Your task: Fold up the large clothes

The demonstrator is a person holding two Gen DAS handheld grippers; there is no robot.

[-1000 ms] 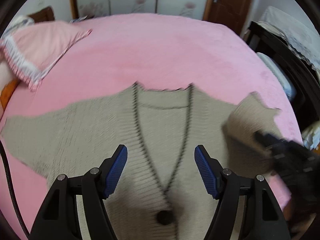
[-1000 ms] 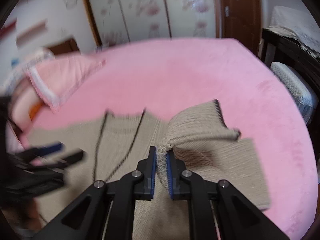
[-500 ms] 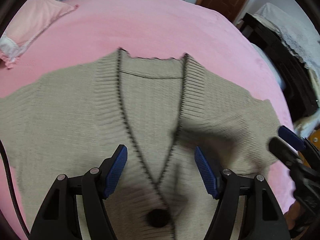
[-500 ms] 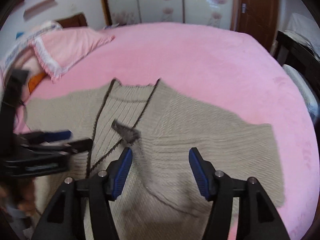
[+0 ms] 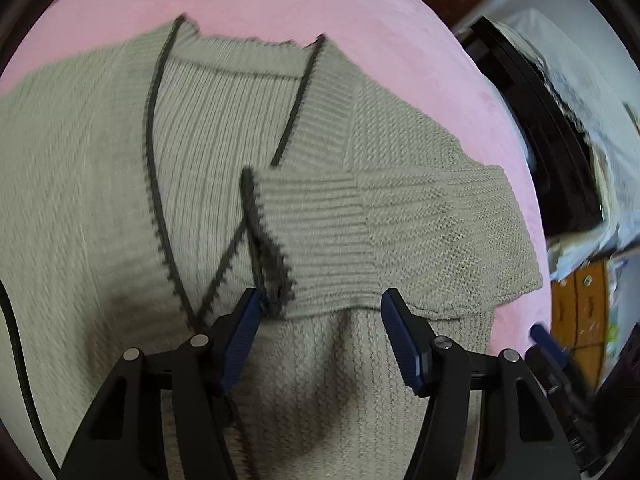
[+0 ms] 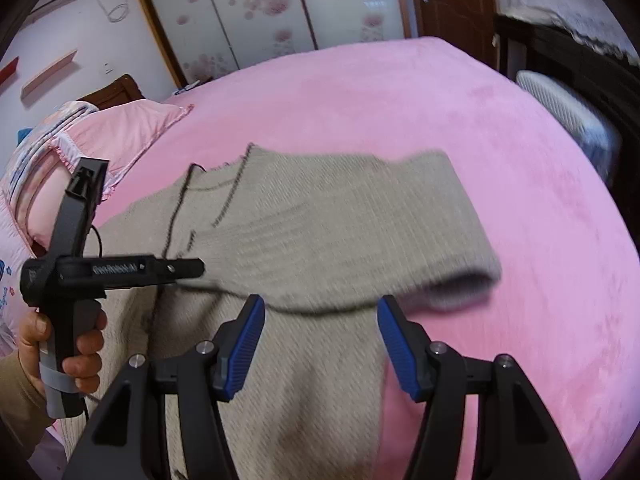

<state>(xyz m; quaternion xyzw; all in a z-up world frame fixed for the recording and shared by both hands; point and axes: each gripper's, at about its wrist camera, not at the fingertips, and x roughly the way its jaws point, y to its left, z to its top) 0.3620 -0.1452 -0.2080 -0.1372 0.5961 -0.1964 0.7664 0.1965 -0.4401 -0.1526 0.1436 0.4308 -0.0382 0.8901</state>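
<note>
Sleeve [image 6: 360, 216] folded inward; pink bed [image 6: 540, 280] beyond.

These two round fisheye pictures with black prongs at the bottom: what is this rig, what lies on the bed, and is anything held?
No robot here: a person carries a handheld two-finger gripper in each hand, each with a camera looking along its blue-padded fingers. One view shows the left gripper, the other the right gripper; the right view also catches the person's left hand. A beige ribbed knit cardigan with dark trim lies on the pink plush bed cover, its short sleeve folded across the front. Both grippers are open, holding nothing; the left has just been narrowing.
</note>
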